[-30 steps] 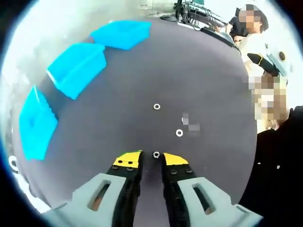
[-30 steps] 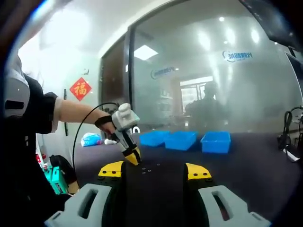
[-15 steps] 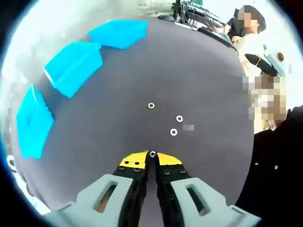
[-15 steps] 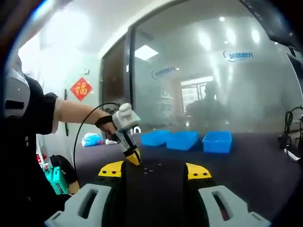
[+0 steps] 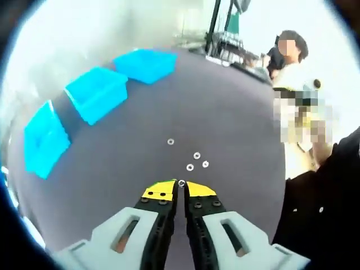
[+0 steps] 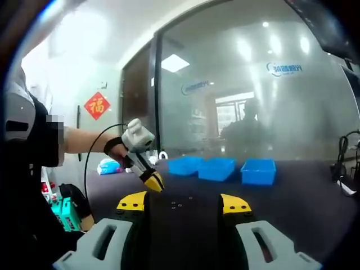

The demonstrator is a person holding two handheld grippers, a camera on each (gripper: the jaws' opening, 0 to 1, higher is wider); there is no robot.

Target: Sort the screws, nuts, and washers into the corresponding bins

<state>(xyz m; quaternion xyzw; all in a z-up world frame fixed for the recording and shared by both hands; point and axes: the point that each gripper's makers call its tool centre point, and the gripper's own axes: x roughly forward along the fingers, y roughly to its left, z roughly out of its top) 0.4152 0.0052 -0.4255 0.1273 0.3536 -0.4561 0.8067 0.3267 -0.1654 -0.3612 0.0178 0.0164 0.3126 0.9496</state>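
Dark grey table top (image 5: pixel 225 112), with bins and loose small parts on it.

I see three blue bins (image 5: pixel 95 93) in a row along the far left edge in the left gripper view; in the right gripper view they (image 6: pixel 216 167) stand side by side at the table's far side. Four small silvery ring-shaped parts (image 5: pixel 190 167) lie on the bare surface: three close together, one (image 5: pixel 170 142) apart, nearer the bins. I cannot tell washers from nuts.

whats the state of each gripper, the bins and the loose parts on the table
left gripper: shut on a small ring-shaped part, lifted off the table
right gripper: open, holding nothing
three blue bins: upright, look empty
four loose parts: lying flat on the table
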